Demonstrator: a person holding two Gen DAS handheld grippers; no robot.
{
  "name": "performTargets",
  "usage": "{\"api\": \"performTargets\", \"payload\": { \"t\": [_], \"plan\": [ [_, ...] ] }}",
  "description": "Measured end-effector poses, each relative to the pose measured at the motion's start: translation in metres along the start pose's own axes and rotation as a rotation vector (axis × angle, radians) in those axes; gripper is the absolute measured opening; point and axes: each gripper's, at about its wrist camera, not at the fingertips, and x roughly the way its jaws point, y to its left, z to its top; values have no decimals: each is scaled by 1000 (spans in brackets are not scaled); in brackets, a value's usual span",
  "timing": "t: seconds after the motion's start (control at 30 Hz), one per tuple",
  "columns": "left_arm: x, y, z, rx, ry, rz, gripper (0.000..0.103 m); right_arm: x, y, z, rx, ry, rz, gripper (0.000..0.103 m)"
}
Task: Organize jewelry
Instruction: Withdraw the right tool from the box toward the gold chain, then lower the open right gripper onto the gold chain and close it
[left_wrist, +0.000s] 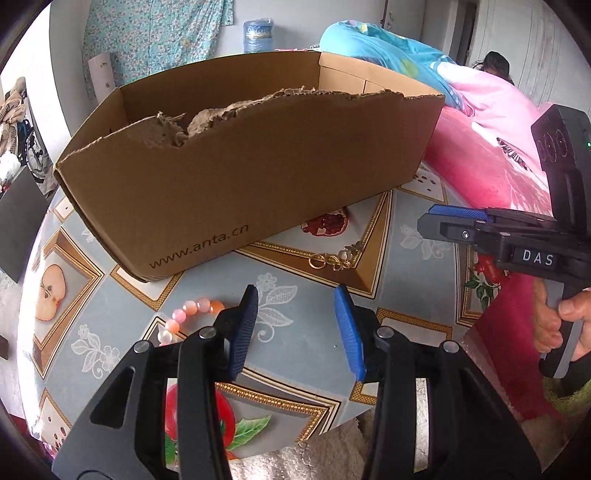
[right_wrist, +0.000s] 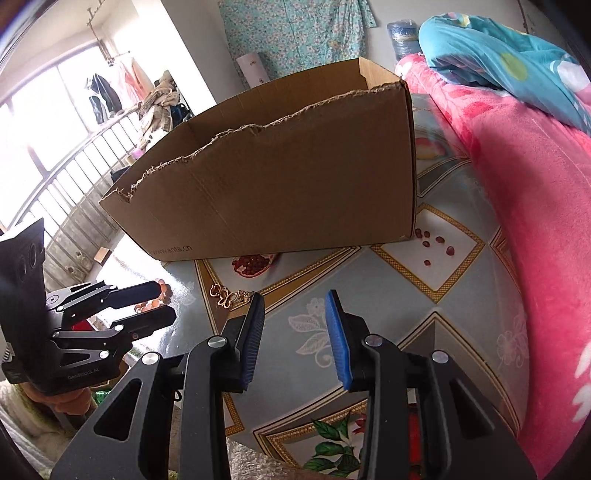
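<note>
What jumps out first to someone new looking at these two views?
The big cardboard box with a torn top edge, standing at the back of the fruit-patterned tablecloth. In front of it lie a gold chain piece and, further left, a pink bead bracelet. Both claws hang open and empty over the table, the left claw near the bracelet and the right claw near the chain.
</note>
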Motion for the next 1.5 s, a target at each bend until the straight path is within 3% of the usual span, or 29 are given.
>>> {"api": "performTargets", "payload": {
  "t": [0.23,0.4,0.6,0.8,0.83,1.1,1.2,1.33,1.5],
  "plan": [
    [19,-14,12,117,-2,49,25,6,15,-1,-76,-34,52,34],
    [33,-20,15,177,36,46,23,12,15,2,-85,-38,70,34],
    [37,-27,23,220,48,-2,10,15,6,1,-50,-44,94,34],
    [39,-29,25,231,46,-22,6,15,-1,2,-24,-57,107,34],
    [39,-29,24,227,48,-31,0,14,-1,2,-22,-59,107,34],
    [31,-28,14,202,58,-71,0,10,4,-1,-33,-59,103,34],
    [26,-29,12,202,28,-71,0,7,5,-2,-28,-63,104,34],
    [25,-28,16,192,10,-75,11,9,8,-6,-23,-60,105,34],
    [27,-27,17,193,20,-66,16,9,11,-7,-37,-63,96,34]
  ]
}}
